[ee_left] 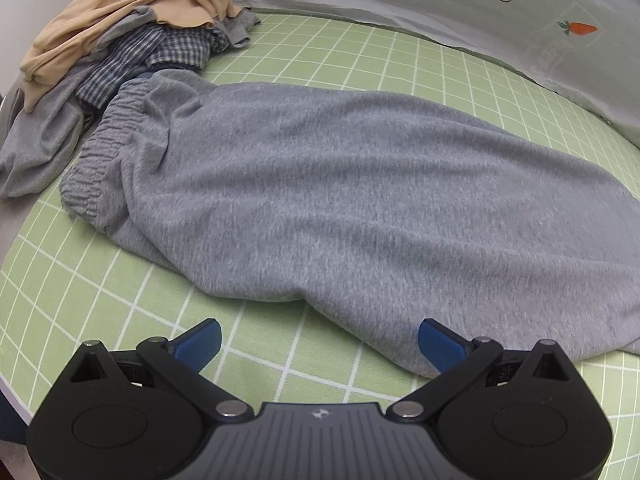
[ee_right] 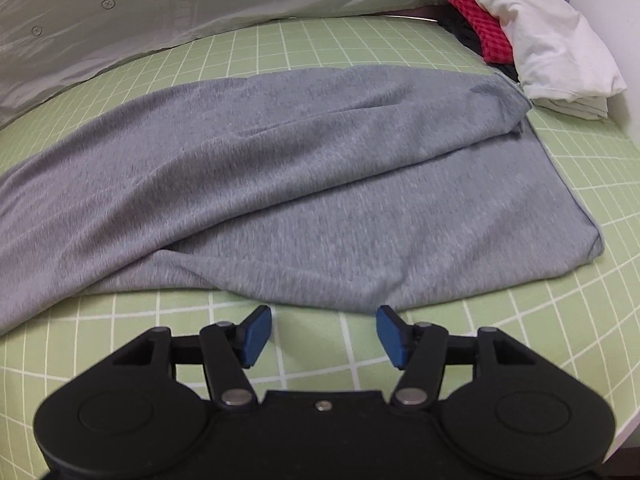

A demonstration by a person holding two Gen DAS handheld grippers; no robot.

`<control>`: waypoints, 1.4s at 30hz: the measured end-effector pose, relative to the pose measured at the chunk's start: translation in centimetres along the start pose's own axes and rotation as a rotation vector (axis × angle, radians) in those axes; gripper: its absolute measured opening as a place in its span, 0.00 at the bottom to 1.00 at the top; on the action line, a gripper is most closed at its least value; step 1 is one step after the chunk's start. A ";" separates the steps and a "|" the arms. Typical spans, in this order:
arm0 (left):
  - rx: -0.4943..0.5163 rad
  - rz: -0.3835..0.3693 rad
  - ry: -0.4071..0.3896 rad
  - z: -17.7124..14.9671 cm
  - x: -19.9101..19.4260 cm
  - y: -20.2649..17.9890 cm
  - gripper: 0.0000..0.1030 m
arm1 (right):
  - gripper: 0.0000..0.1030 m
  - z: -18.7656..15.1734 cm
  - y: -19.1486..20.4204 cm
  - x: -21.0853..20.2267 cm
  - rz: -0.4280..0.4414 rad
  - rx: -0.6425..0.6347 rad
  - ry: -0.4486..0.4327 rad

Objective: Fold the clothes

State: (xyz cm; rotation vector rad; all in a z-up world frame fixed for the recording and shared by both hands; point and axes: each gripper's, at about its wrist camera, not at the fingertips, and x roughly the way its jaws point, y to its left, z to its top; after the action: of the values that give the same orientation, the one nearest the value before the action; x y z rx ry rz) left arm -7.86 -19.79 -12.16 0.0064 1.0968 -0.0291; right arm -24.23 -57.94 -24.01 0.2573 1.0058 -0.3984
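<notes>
The grey trousers [ee_left: 320, 200] lie stretched along the green checked bed [ee_left: 360, 60], one leg folded over the other, so both claws sit at the near edge ready to take it. The left claw [ee_left: 320, 344] stands wide and empty; the right claw [ee_right: 324, 334] gapes partway, holding nothing. An unfolded clothes heap [ee_left: 120, 40] crowds the waistband end, and folded laundry [ee_right: 552, 48] lies by the leg hems.

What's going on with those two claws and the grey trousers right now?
Left gripper open, empty. Right gripper open, empty, at near edge of grey trousers, lying flat. Unfolded pile beside waistband, not blocking.
</notes>
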 end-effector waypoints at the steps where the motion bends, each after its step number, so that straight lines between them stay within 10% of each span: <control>1: 0.003 -0.006 -0.001 0.0 0.0 -0.1 1.00 | 0.56 0.1 -0.1 -0.2 0.003 0.030 -0.010; 9: -0.015 -0.062 0.004 -0.1 -0.1 -1.3 0.97 | 0.66 0.2 0.9 -1.8 -0.019 0.101 -0.061; 17: -0.074 -0.142 0.062 -0.7 -0.3 -3.2 0.60 | 0.67 -1.1 0.9 -2.2 -0.001 0.061 -0.020; 42: 0.159 -0.177 0.025 -2.3 -0.9 -13.8 0.57 | 0.68 0.6 -3.0 0.2 0.028 -0.010 0.021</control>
State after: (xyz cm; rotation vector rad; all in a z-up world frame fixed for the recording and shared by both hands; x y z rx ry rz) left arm -10.68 -33.55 -12.29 0.0527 1.1152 -0.2754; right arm -24.93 -60.91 -23.94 0.2665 1.0234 -0.3660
